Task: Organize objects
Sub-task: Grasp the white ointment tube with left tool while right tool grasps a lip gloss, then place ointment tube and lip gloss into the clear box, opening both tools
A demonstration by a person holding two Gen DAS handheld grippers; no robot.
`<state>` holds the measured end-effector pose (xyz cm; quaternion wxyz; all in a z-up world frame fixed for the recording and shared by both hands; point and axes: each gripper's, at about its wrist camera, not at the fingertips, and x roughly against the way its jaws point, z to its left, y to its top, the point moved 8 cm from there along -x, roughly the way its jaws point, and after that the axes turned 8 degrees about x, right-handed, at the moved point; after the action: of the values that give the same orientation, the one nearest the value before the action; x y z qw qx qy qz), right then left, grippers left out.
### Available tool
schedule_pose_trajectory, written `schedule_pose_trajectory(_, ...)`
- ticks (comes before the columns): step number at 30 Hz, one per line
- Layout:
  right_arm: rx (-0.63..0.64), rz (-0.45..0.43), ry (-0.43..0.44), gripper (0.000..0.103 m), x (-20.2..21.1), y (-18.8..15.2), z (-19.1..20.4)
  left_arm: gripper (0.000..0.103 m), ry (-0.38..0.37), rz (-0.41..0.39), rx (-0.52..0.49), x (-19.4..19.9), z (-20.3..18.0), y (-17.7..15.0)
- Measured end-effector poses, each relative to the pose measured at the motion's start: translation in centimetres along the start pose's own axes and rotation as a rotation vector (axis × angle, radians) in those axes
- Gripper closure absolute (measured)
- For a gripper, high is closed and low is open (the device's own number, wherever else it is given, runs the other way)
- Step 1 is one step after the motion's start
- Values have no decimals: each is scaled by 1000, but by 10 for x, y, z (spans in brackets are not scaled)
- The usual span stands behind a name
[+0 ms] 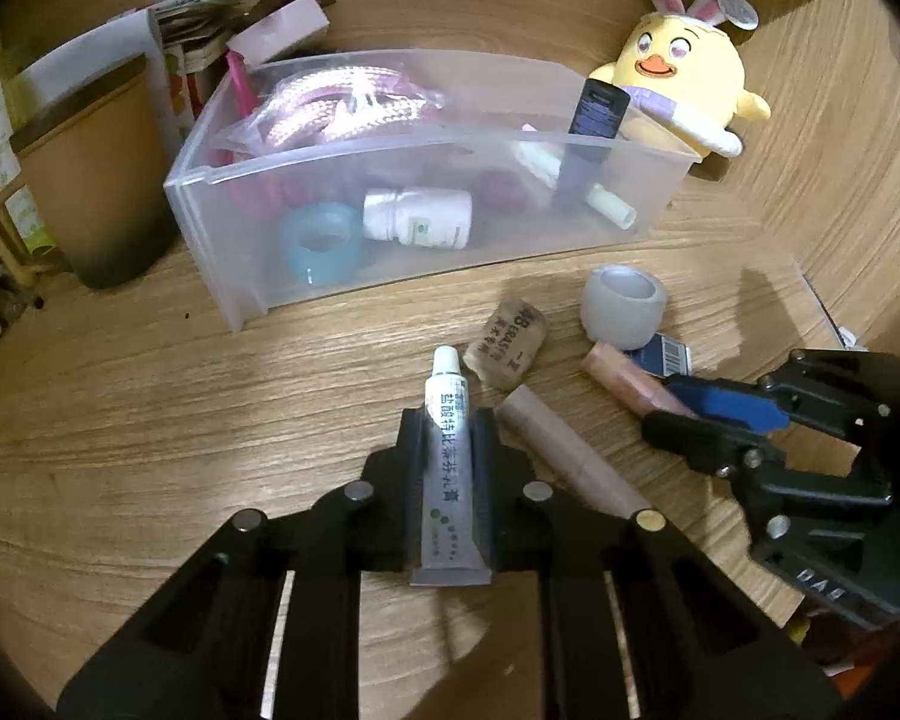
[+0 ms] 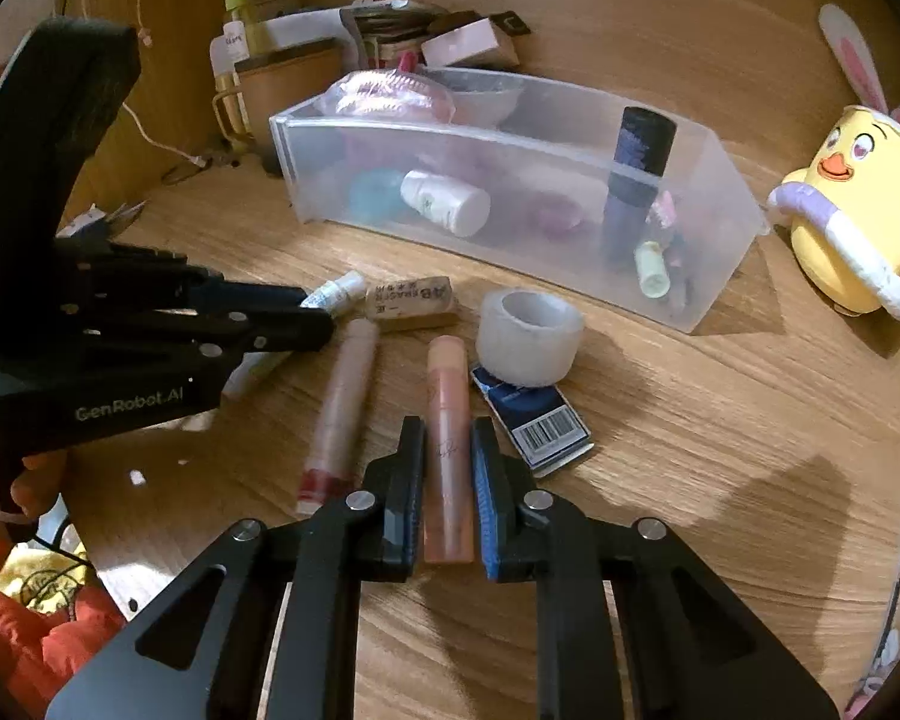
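Left gripper [image 1: 448, 438]: jaws closed on white ointment tube [image 1: 447, 456].
Right gripper [image 2: 447, 456]: jaws clamped on peach tube [image 2: 448, 450].
Bin [image 1: 510, 228]: toward desk's [image 1: 150, 420] far edge.

the left wrist view sits just behind its own left gripper [image 1: 449, 438], looking steeply down and forward over the wooden table [image 1: 150, 408], close to it; the translucent bin [image 1: 390, 252] lies ahead toward 12 o'clock, the right gripper [image 1: 678, 414] enters at 3 o'clock; the right wrist view looks the same way from a spot further right, equally close and steep, past the right gripper [image 2: 447, 468]; there the bin [image 2: 510, 252] stands at 12 o'clock and the left gripper [image 2: 315, 309] comes in at 9 o'clock; both views share the bin, the tape roll [image 1: 624, 306] [image 2: 528, 336] and the yellow plush [image 1: 684, 78] [image 2: 852, 210]
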<state>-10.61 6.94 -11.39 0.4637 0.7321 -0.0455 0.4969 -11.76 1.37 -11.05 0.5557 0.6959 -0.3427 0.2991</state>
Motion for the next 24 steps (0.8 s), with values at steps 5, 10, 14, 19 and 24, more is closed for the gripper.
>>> schedule_pose_trajectory(5, -39, -72, 1, 89, 22, 11, -6, 88, 0, -27, 16, 14, 10, 0)
schedule_pose_trajectory(10, -69, -134, -16, 89, 41, 28, -17, 88, -12, -91, 22, 37, 12, 13)
schedule_pose_trajectory(14, -90, -187, -49, 89, 53, 46, -30, 87, -22, -159, 36, 56, 15, 33)
schedule_pose_trajectory(19, -125, -238, -87, 89, 65, 64, -48, 88, -26, -236, 54, 75, 19, 61)
schedule_pose_trajectory(24, -157, -278, -142, 89, 71, 82, -71, 88, -21, -282, 75, 83, 27, 93)
